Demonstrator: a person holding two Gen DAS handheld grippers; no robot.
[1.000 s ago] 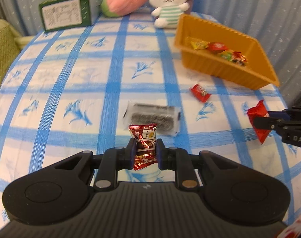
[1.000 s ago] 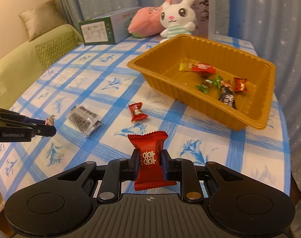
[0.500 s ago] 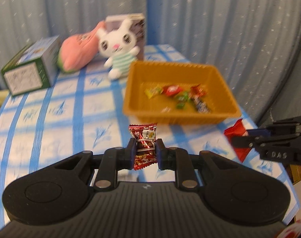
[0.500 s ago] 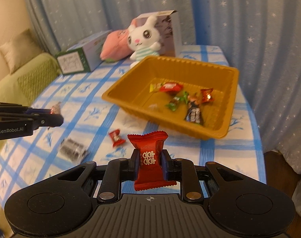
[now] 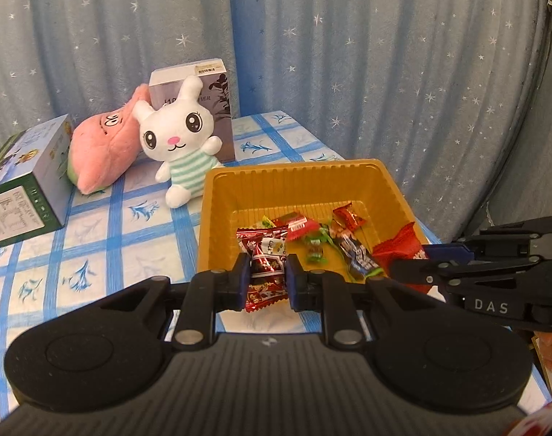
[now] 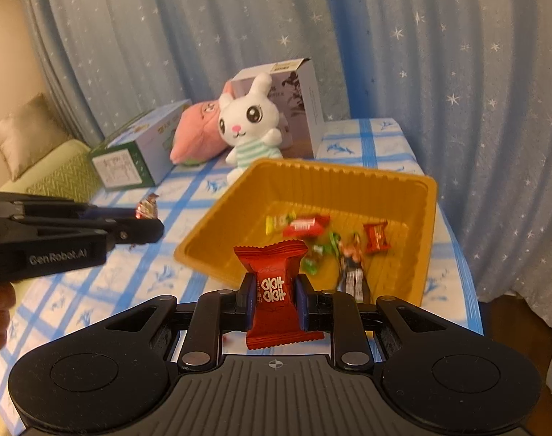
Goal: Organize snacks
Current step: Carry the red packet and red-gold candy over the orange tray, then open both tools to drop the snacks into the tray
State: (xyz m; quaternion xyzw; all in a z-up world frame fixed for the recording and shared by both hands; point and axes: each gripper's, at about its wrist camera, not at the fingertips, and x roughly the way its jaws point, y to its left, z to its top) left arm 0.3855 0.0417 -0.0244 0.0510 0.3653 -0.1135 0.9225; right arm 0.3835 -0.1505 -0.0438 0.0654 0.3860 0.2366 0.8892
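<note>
- The blue curtain with small white stars fills the back of the room; a green sofa with one cushion stands to the left of the table.
- The table wears a white cloth with blue checks and blue flower prints.
- An orange tray, ribbed along its walls, sits near the table's right edge and holds about six wrapped snacks in red, yellow, green and dark blue.
- Behind the tray stand two boxes, a green box lying down and a grey box upright, and two soft toys, a pink plush and a white rabbit plush in a striped shirt.
- The left gripper is clamped on a dark red candy with white print and crimped ends, held above the tray's near wall.
- The right gripper pinches a plain red packet with white characters, upright, also held just in front of the tray.
</note>
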